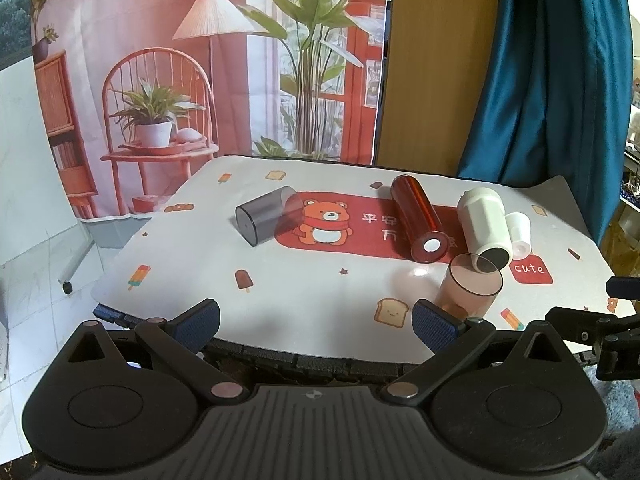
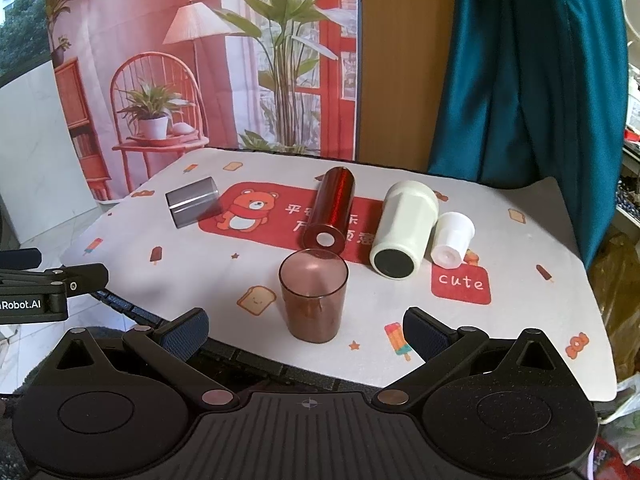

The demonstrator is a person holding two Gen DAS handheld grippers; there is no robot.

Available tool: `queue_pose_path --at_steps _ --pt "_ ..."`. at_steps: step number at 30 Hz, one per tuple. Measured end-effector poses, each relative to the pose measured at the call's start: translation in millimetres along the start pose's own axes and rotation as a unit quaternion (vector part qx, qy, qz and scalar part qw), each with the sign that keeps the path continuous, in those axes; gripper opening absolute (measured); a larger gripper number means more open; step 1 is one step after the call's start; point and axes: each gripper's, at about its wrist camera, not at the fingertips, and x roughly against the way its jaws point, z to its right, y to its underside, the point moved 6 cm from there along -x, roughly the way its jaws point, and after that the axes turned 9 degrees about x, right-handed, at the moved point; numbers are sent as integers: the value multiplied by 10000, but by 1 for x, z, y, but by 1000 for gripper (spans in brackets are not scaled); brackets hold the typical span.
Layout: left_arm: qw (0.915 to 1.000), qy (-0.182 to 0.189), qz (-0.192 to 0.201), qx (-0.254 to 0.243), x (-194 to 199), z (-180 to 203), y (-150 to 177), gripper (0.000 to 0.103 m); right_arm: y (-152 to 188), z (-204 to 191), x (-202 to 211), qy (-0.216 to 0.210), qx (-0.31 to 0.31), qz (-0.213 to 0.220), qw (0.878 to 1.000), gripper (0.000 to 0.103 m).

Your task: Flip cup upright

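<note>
**Figure: Both claws open at the near edge; one cup upright, four vessels on their sides**

Left to right. My left claw point(image 1: 316, 322) is spread wide and holds nothing; it hovers at the near edge of the worktop point(image 1: 312, 292). My right claw point(image 2: 306, 330) is likewise spread wide and empty, with the upright pink cup point(image 2: 313, 294) standing just ahead of it, between the lines of its two fingers but touched by neither.

Count, left to right in the right wrist view: one grey translucent cup point(image 2: 194, 206) on its side at the far left of the mat; one red metallic tumbler point(image 2: 330, 214) on its side; one pink cup, upright, mouth up; one large white cup point(image 2: 404, 232) on its side; one small white cup point(image 2: 454, 238) on its side, just beside the large one. Five vessels in all, one upright.

I judge the grey cup the natural next target for the left claw. To do this well I would approach across its body, close on the mid-wall rather than the rim, lift clear of the mat before rotating, and set the base down flat before releasing. A smooth cylinder may roll if nudged.
</note>
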Motion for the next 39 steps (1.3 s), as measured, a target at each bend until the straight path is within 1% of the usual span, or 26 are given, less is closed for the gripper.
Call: queue_pose_path --at_steps 39 --pt "10000 -4 -84 24 0 -2 3 103 2 0 -2 -18 -9 -32 10000 103"
